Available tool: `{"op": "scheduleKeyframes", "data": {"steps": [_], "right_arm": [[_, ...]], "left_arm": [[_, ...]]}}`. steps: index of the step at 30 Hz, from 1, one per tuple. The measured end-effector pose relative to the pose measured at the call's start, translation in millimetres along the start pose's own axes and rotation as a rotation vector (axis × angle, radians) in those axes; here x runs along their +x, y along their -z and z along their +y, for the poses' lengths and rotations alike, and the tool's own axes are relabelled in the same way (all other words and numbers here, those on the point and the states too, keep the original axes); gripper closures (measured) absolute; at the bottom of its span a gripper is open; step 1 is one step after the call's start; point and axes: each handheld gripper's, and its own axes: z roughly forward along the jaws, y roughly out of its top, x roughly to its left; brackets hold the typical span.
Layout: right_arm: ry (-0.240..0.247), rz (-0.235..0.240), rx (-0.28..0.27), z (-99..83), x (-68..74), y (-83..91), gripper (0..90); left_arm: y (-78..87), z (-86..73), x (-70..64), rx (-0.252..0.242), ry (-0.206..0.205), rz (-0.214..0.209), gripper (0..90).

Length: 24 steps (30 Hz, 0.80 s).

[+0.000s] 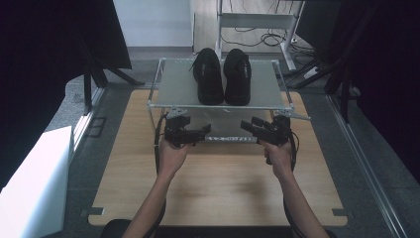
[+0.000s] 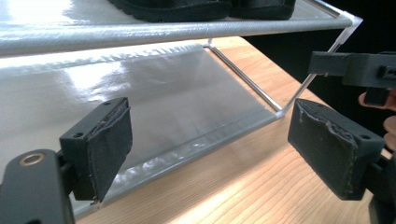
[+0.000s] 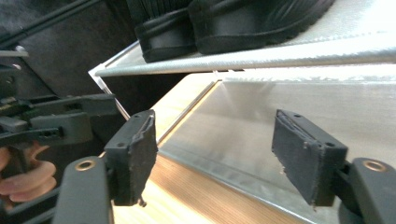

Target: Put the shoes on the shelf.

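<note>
A pair of black shoes [image 1: 222,74] stands side by side on the top shelf [image 1: 173,89] of a low two-tier metal rack. The shoe soles [image 2: 187,8] are at the top of the left gripper view, and the shoes [image 3: 233,23] also top the right gripper view. My left gripper [image 1: 202,132] is held in front of the rack's lower shelf [image 2: 163,107], open and empty; its jaws stand wide apart [image 2: 210,149]. My right gripper [image 1: 247,126] faces it from the right, also open [image 3: 219,156] with nothing between its pads. The two grippers point toward each other, a small gap between them.
The rack stands at the far end of a wooden table [image 1: 223,183]. The lower shelf [image 3: 299,102] is bare silver fabric. A white box [image 1: 34,183] sits left of the table, and dark stands and cables lie beyond. The other gripper [image 2: 359,70] and a hand [image 3: 23,177] show nearby.
</note>
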Motion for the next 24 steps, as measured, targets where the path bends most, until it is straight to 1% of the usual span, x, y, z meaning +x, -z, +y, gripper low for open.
{"op": "scheduleKeyframes", "data": {"steps": [1, 2, 3, 4, 6, 7, 8, 10, 11, 12, 13, 14, 15, 16, 17, 18, 19, 21, 22, 24], "right_arm": [[0.013, -0.005, 0.003, -0.6, 0.1, 1.8, 26.7], [0.013, -0.005, 0.003, -0.6, 0.1, 1.8, 26.7], [0.026, -0.008, 0.006, -1.2, 0.2, 2.8, 24.6], [0.037, -0.013, 0.015, -1.9, 0.9, 4.2, 22.5], [0.077, -0.018, 0.046, -5.2, 2.3, 8.1, 19.9], [0.077, -0.018, 0.046, -5.2, 2.3, 8.1, 19.9], [0.098, -0.017, 0.063, -8.1, 3.3, 11.2, 18.7], [0.103, -0.017, 0.07, -9.3, 3.7, 12.7, 17.9], [0.118, -0.02, 0.083, -11.1, 4.3, 15.5, 16.7], [0.121, -0.019, 0.086, -11.8, 4.6, 16.7, 16.5], [0.121, -0.019, 0.086, -11.8, 4.6, 16.7, 16.5], [0.128, -0.018, 0.094, -13.2, 4.9, 21.2, 15.1], [0.128, -0.018, 0.094, -13.2, 4.9, 21.2, 15.1], [0.131, -0.02, 0.094, -14.3, 4.8, 25.4, 15.0], [0.131, -0.02, 0.094, -14.3, 4.8, 25.4, 15.0], [0.141, -0.03, 0.1, -15.5, 3.3, 30.7, 14.7], [0.141, -0.03, 0.1, -15.5, 3.3, 30.7, 14.7], [0.155, -0.049, 0.109, -17.5, 2.2, 37.8, 14.3], [0.155, -0.049, 0.109, -17.5, 2.2, 37.8, 14.3], [0.163, -0.054, 0.12, -18.3, 1.8, 42.2, 13.8]], "left_arm": [[3.3, -2.6, -0.7, -0.002, -0.012, 0.013, 12.7], [3.3, -2.6, -0.7, -0.002, -0.012, 0.013, 12.5], [5.1, -4.0, -1.3, -0.004, -0.022, 0.019, 12.5], [7.3, -5.7, -2.2, -0.006, -0.037, 0.028, 12.0], [10.2, -7.9, -3.7, -0.008, -0.052, 0.038, 9.7], [11.5, -9.2, -4.6, -0.007, -0.06, 0.041, 9.7], [13.8, -12.1, -6.7, 0.001, -0.082, 0.051, 8.1], [14.6, -13.1, -7.4, 0.007, -0.09, 0.055, 6.7], [16.5, -15.9, -8.3, 0.018, -0.108, 0.058, 5.4], [18.0, -17.8, -8.4, 0.021, -0.114, 0.059, 4.8], [18.0, -17.8, -8.4, 0.021, -0.114, 0.059, 4.5], [20.3, -20.5, -7.4, 0.021, -0.117, 0.056, 3.7], [20.3, -20.5, -7.4, 0.021, -0.117, 0.056, 3.1], [21.7, -22.1, -6.5, 0.024, -0.117, 0.056, 2.5], [23.1, -23.8, -5.5, 0.029, -0.119, 0.061, 2.5], [24.9, -26.0, -4.1, 0.033, -0.123, 0.064, 1.2], [26.4, -27.7, -3.0, 0.039, -0.126, 0.064, 1.2], [31.9, -32.0, -0.4, 0.049, -0.133, 0.065, 0.0], [31.9, -32.0, -0.4, 0.049, -0.133, 0.065, 0.0], [36.9, -34.5, 1.6, 0.048, -0.13, 0.056, 0.0]]}}
